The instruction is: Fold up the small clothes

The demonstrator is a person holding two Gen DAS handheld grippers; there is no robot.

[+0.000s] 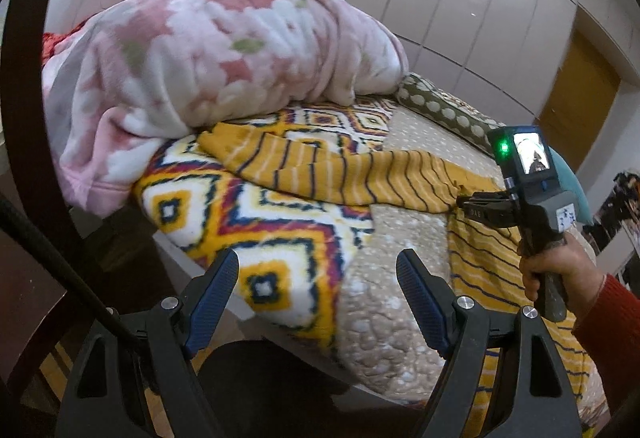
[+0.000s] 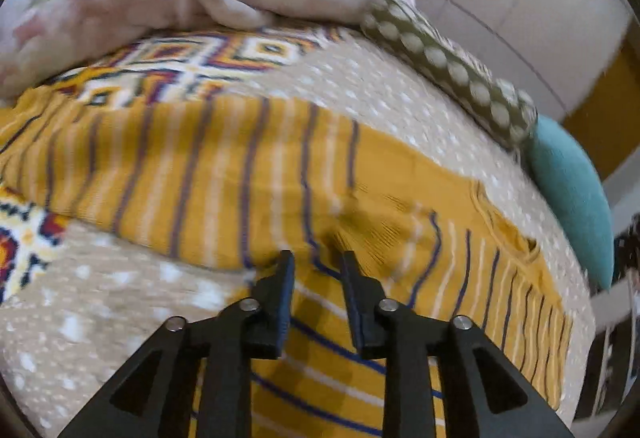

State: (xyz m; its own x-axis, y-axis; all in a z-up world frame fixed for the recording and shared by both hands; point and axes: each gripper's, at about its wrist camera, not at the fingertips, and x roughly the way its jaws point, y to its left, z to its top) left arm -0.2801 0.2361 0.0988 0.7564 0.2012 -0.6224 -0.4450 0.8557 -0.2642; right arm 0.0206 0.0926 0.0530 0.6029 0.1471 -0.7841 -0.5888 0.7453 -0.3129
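Left wrist view shows the left gripper [image 1: 318,278] wide open with nothing in it, above the edge of the bed [image 1: 384,322]. A yellow striped sweater [image 1: 328,174] lies spread across the bed, below a pink blanket [image 1: 224,50]. The right gripper [image 2: 318,258] sits low over the sweater, its jaws a little apart, with nothing pinched between them.

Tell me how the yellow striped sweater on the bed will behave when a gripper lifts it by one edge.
The yellow striped sweater looks like a soft knit that already lies in folds, so it will probably hang limp. It seems light. Its ribbed surface should give the pads grip, though the sleeve draped toward the patterned blanket may trail behind.
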